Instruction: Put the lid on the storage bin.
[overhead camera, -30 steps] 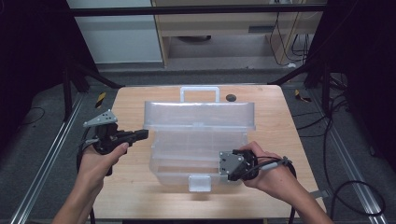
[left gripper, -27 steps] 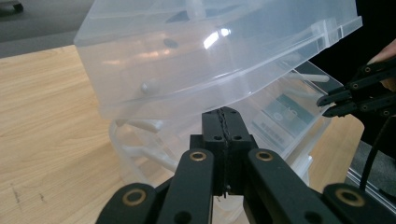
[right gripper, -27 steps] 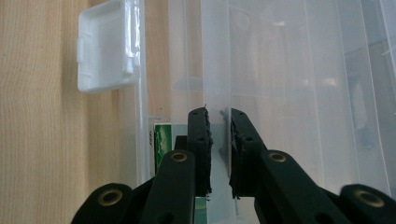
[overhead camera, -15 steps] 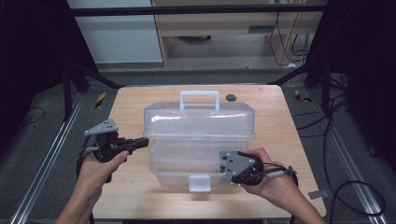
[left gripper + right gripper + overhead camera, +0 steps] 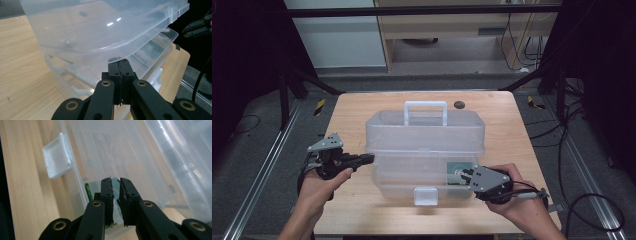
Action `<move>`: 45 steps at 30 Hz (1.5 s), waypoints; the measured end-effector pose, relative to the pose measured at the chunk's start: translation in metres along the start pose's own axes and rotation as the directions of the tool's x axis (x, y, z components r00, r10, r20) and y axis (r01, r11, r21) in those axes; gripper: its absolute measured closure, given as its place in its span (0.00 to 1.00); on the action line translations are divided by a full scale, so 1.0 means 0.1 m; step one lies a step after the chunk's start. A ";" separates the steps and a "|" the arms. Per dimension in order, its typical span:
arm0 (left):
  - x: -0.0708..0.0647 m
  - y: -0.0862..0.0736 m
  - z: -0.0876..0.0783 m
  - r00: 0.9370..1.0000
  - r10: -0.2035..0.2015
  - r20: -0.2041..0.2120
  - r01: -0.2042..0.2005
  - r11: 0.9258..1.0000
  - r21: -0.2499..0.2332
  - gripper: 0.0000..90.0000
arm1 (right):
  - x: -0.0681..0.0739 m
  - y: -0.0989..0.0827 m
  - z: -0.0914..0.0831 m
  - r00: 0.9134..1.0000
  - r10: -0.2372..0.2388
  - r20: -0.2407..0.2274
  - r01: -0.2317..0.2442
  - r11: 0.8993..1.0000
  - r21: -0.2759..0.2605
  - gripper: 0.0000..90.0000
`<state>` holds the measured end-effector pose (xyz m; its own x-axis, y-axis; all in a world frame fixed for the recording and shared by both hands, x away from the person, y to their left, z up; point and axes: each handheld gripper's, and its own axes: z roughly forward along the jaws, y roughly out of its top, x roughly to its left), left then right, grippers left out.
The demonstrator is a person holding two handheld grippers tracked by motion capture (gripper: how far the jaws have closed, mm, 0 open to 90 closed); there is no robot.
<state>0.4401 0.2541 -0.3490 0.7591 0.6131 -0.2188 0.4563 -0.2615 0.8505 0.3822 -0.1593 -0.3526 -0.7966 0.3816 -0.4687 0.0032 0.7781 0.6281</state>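
Note:
A clear plastic box (image 5: 427,172) stands mid-table, its lid (image 5: 427,131) tilted up at the front, its handle (image 5: 425,112) at the back and a front latch (image 5: 426,196). My left gripper (image 5: 370,159) is shut with nothing in it at the box's left side. In the left gripper view its tips (image 5: 122,65) sit just under the lid's (image 5: 100,30) edge. My right gripper (image 5: 464,175) is at the front right corner by a green label (image 5: 457,170). In the right gripper view it (image 5: 116,180) is closed on the thin clear wall, right of the latch (image 5: 56,158).
The wooden table (image 5: 352,115) has bare room left, right and behind the box. A small dark round spot (image 5: 458,104) lies near the far edge. Cables (image 5: 592,200) run over the floor to the right. My right gripper (image 5: 197,26) shows far off in the left gripper view.
The lid has swung down toward the base. My left gripper has dropped and come nearer along with the lid's left edge. The right gripper has stayed at the front right corner.

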 end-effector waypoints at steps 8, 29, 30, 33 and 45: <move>-0.01 -0.06 0.01 1.000 -0.005 0.006 0.005 1.000 0.002 1.00 | -0.07 -0.15 -0.09 0.998 0.022 0.062 -0.023 1.000 0.012 0.97; 0.00 -0.26 0.01 1.000 -0.004 -0.001 0.004 1.000 0.011 1.00 | -0.16 -0.54 -0.02 0.982 0.103 0.157 -0.113 0.992 0.055 1.00; 0.00 -0.27 0.01 1.000 -0.003 -0.004 0.003 1.000 0.011 1.00 | -0.16 -0.55 -0.02 0.982 0.103 0.157 -0.113 0.992 0.057 1.00; 0.01 -0.30 0.02 1.000 0.000 -0.007 0.001 1.000 0.016 1.00 | -0.16 -0.56 -0.02 0.981 0.110 0.161 -0.120 0.991 0.055 1.00; -0.01 -0.45 0.05 1.000 0.007 -0.028 -0.006 1.000 0.026 1.00 | -0.18 -0.69 -0.01 0.974 0.147 0.174 -0.159 0.985 0.060 0.99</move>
<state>0.4215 0.2613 -0.3894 0.7492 0.6315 -0.1997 0.4636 -0.2846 0.8391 0.3957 -0.2200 -0.3868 -0.6700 0.5726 -0.4725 0.1664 0.7361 0.6560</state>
